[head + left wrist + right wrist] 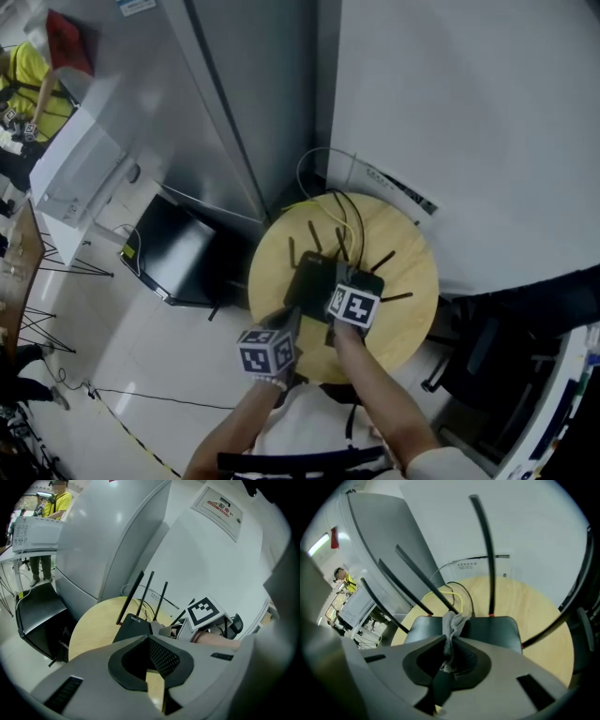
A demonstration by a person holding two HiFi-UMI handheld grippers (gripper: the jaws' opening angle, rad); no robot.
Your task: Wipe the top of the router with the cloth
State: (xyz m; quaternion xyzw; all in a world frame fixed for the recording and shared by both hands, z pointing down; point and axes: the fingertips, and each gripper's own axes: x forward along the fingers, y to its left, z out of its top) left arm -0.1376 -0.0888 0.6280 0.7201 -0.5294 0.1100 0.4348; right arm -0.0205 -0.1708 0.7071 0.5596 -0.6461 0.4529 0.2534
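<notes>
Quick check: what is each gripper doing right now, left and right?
Left gripper: closed, nothing between its jaws.
Right gripper: closed on the cloth, over the router.

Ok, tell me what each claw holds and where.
Right claw pinches the grey cloth by a bunched fold, its end poking out over the router. Left claw is shut on nothing.

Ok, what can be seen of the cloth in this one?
The cloth is small, grey and crumpled, and looks like soft fabric. The right claw is shut on its middle. One bunched end sticks out ahead of the tips and appears to lie on the dark top of the router, near its back edge. A ragged bit shows behind the tips.
</notes>
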